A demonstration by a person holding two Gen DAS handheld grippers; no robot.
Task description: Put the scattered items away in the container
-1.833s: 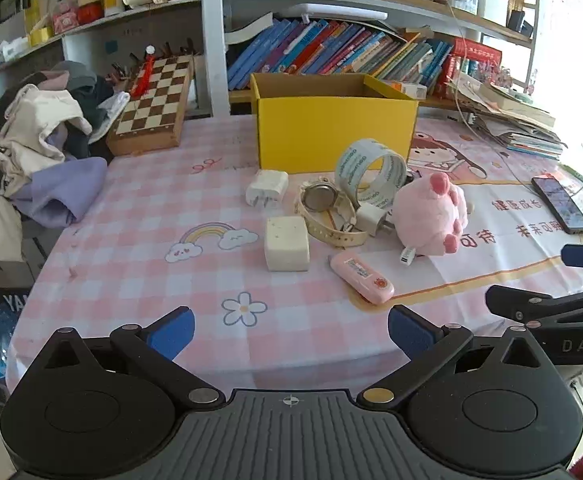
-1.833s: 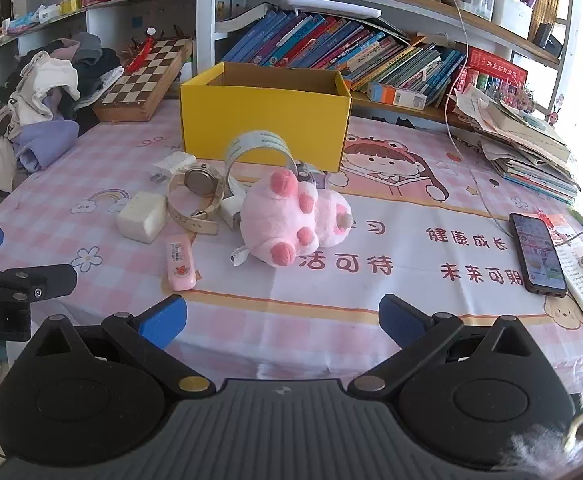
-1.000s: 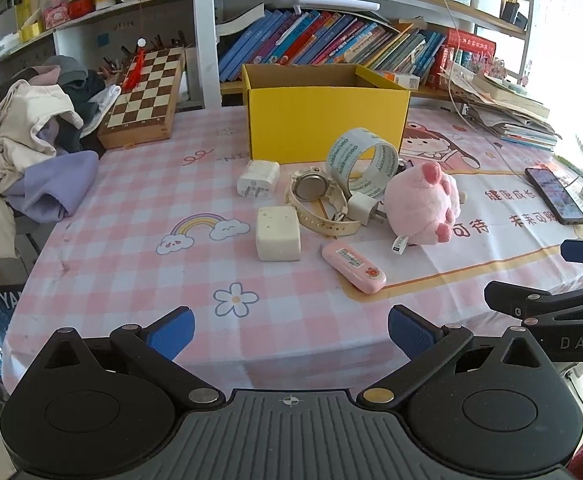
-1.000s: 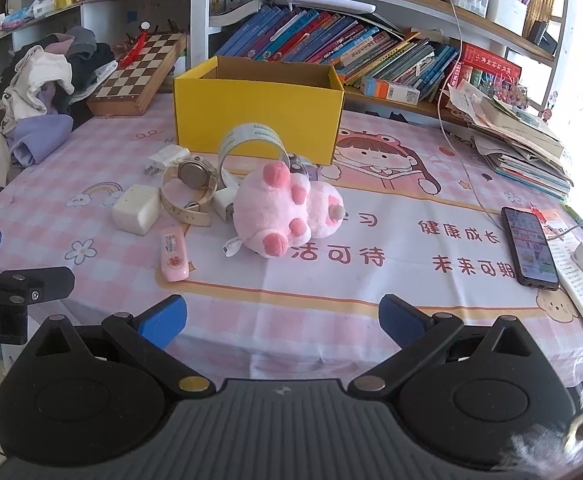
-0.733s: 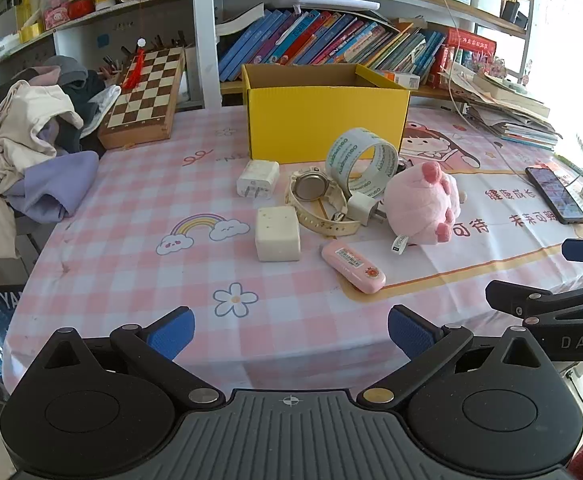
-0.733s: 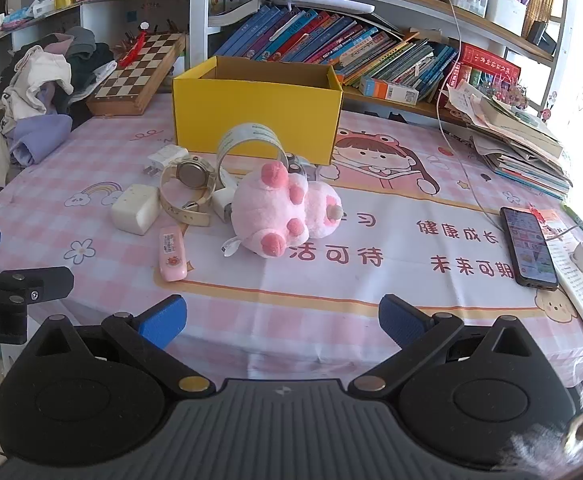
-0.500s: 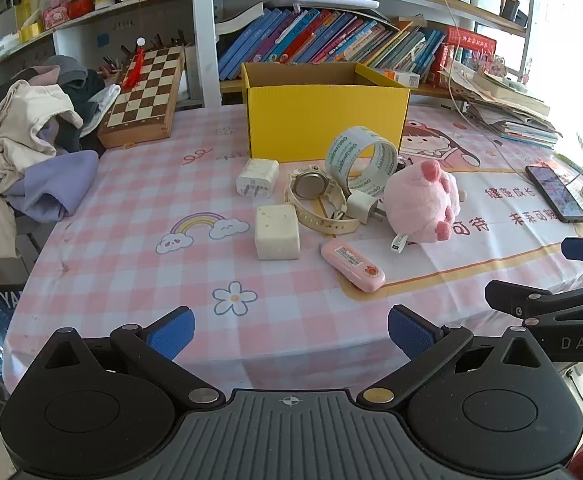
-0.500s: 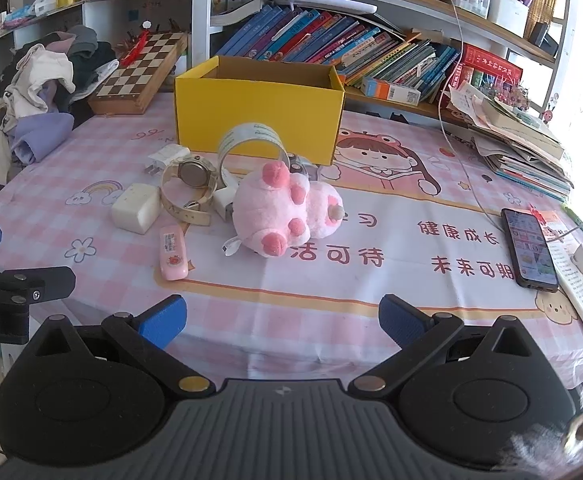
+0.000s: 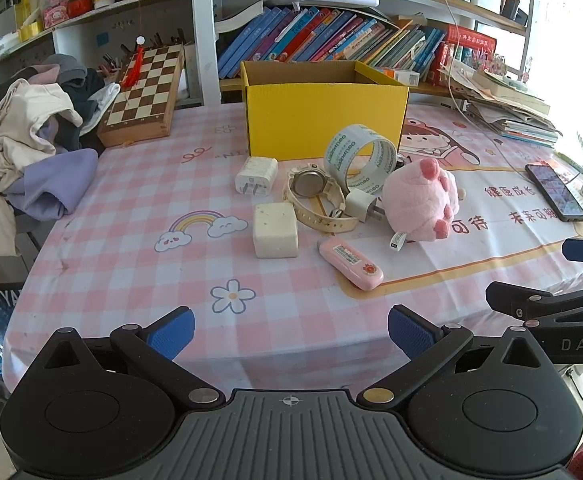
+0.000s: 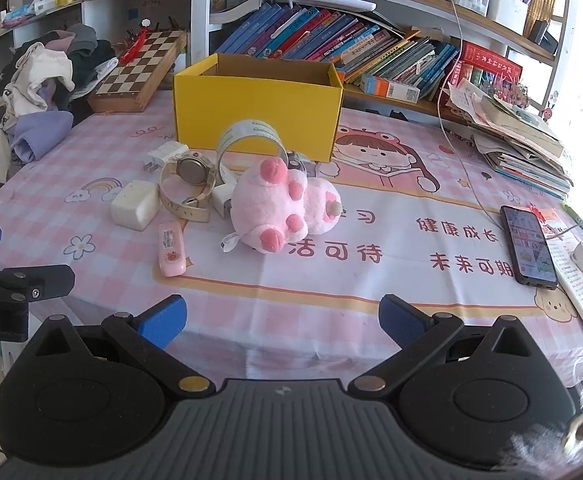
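Both claws are being held spread wide and empty at the near table edge: left gripper, right gripper. The clutter is being left bunched in front of the yellow box: pink plush, tape roll, watch, chargers.

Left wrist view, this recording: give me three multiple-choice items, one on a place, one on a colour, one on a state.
1. Where does the tape roll stand?
A. inside the box
B. in front of the yellow box
C. on the chessboard

2. What colour is the plush toy?
A. pink
B. green
C. grey

3. What state is the left hand-held gripper in?
A. shut on the watch
B. shut on nothing
C. open, holding nothing

Key: 1 B, the roll stands on the tablecloth before the box's front wall; 2 A, pink fur throughout; 3 C, its blue pads sit wide apart.
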